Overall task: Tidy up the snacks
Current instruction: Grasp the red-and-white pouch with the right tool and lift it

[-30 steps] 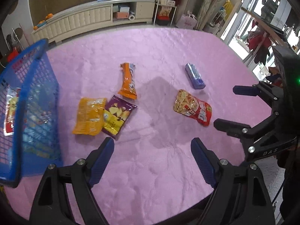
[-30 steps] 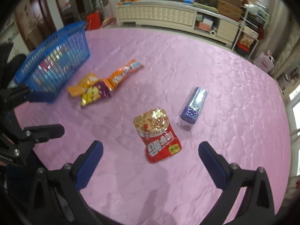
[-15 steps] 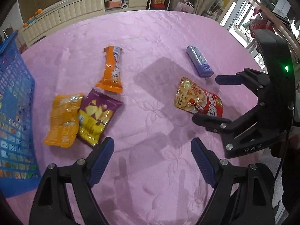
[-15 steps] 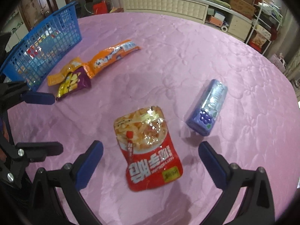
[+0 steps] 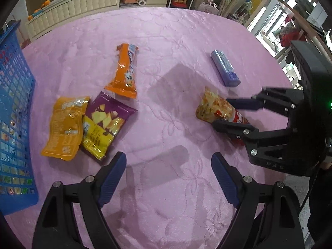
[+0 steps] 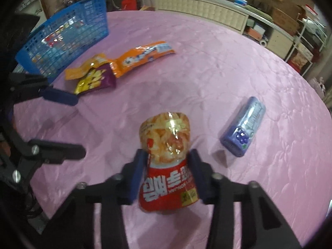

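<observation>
My right gripper (image 6: 167, 161) is shut on the red snack bag (image 6: 168, 155), squeezing it from both sides on the pink table; it also shows in the left wrist view (image 5: 215, 108) between the right gripper's fingers (image 5: 228, 112). My left gripper (image 5: 168, 176) is open and empty above the table's near side. An orange bag (image 5: 64, 124), a purple chip bag (image 5: 103, 124) and a long orange packet (image 5: 124, 72) lie left of centre. A purple gum pack (image 5: 225, 68) lies at the right. The blue basket (image 5: 12, 103) stands at the far left.
The pink quilted tablecloth (image 5: 166, 31) covers a round table. A white cabinet (image 5: 83, 4) and shelves stand behind it. The basket (image 6: 68, 35) holds some packets. The table's edge curves close at the right, by the gum pack (image 6: 243, 126).
My right gripper moved down onto the red snack bag and closed on it. My left gripper advanced over the table, so the snacks look nearer.
</observation>
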### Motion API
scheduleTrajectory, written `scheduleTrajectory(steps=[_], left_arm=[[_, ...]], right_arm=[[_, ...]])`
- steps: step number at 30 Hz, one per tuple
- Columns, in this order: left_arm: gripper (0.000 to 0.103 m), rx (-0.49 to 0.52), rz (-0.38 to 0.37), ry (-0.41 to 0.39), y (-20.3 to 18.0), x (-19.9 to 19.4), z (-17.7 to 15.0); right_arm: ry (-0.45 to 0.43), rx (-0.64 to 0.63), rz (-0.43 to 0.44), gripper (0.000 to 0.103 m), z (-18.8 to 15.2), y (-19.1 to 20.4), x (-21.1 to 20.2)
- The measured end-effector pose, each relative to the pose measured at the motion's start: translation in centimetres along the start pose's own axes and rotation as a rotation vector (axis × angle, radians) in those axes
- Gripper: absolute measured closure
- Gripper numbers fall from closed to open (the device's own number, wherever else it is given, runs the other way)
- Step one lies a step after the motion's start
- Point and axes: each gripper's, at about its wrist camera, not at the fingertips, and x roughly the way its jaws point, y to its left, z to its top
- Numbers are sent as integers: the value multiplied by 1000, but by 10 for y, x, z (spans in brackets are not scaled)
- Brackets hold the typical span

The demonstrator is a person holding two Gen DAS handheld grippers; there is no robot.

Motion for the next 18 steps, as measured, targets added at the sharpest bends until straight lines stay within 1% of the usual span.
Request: scheduleTrajectory(steps=[2,8,11,14,18], left_arm=[[21,2,4,-6,1,-1,-3],[21,-17,13,-28,8,-11,-4],[21,-19,20,-45,13,-21,4],[21,-13,37,-72,18,-32,15],[21,9,83,-91,23,-39,30]], right_arm=[[-1,7,3,69,-1,0,-1],[-25,24,5,73,-9,5,-4],[-40,69,18,73,-9,6,-9],[-59,117,-8,73,0,1,-16],[-105,185,-15,73,12,-7,-27]])
